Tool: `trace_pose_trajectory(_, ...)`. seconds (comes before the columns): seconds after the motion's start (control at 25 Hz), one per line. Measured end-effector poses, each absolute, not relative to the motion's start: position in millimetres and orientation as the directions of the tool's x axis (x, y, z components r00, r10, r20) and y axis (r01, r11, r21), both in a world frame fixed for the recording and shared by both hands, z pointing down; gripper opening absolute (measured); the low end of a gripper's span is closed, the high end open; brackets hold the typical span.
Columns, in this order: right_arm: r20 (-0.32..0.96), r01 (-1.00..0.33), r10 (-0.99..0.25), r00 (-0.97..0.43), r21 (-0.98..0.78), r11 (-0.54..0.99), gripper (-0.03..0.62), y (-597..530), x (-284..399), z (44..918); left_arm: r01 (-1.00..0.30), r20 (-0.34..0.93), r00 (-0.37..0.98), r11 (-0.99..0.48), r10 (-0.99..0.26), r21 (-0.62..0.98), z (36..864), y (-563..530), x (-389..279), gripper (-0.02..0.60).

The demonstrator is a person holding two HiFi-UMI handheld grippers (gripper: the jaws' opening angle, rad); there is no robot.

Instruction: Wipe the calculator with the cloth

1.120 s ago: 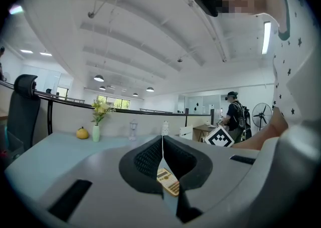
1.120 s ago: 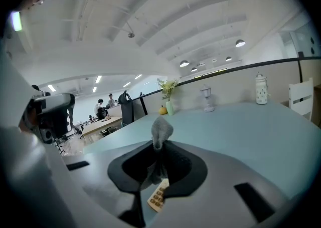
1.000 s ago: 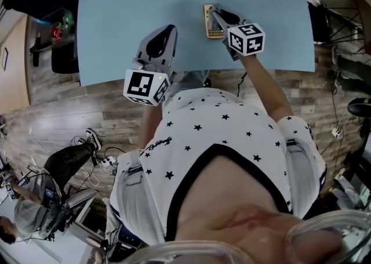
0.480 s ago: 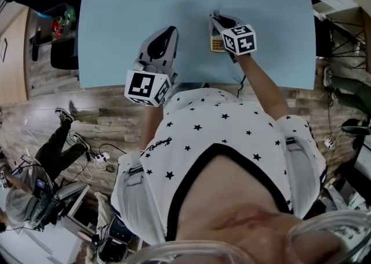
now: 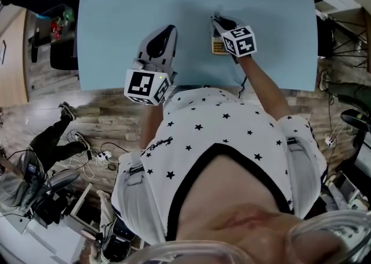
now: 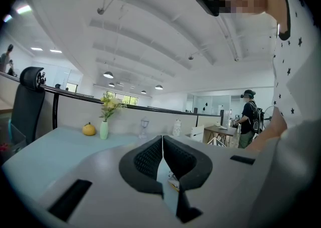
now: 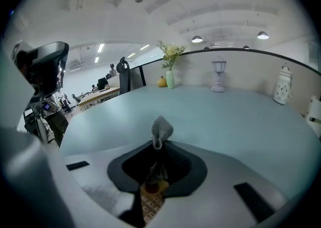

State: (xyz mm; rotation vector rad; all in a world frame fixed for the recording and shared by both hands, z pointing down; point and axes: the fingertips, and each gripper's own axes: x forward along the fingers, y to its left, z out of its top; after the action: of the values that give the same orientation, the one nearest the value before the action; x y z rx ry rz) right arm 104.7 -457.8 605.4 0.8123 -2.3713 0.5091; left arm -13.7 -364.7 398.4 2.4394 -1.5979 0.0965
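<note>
A pale blue table [image 5: 127,2] stands on a wood floor [image 5: 87,118], where cables [image 5: 98,157] lie tangled. Along the table's far edge sit a vase of yellow flowers [image 7: 170,76], an orange fruit [image 7: 161,82] just beside it, a small lamp [image 7: 217,80] and a white lantern [image 7: 283,90]. A black chair [image 6: 25,104] stands at the table's side.

Pale blue table [image 5: 116,25] on wood-plank floor [image 5: 87,118], seemingly open office.
</note>
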Motion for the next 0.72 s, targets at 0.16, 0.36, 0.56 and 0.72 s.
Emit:
trace_pose_trajectory(0.16, 0.635, -0.671, -0.449, -0.628, -0.150, 0.727, 0.049, -460.8, 117.9, 606.3, -0.897, 0.174, 0.437, -0.414, -0.883, 0.155, 398.7, -368.3, -6.9, 0.031)
trace_pose_trajectory(0.36, 0.642, -0.714, -0.486, -0.593, -0.140, 0.686, 0.049, -466.8, 143.4, 607.3, -0.887, 0.180, 0.458, -0.434, -0.871, 0.158, 400.2, -369.9, -2.2, 0.031)
trace_pose_trajectory(0.56, 0.647, -0.748, -0.514, -0.564, -0.135, 0.650, 0.049, -470.5, 165.8, 609.0, -0.883, 0.180, 0.466, -0.443, -0.866, 0.154, 400.3, -371.4, -0.6, 0.031)
trace_pose_trajectory(0.72, 0.647, -0.760, -0.524, -0.554, -0.137, 0.635, 0.049, -467.2, 175.2, 608.1, -0.881, 0.181, 0.470, -0.447, -0.864, 0.153, 399.3, -369.1, 1.9, 0.031)
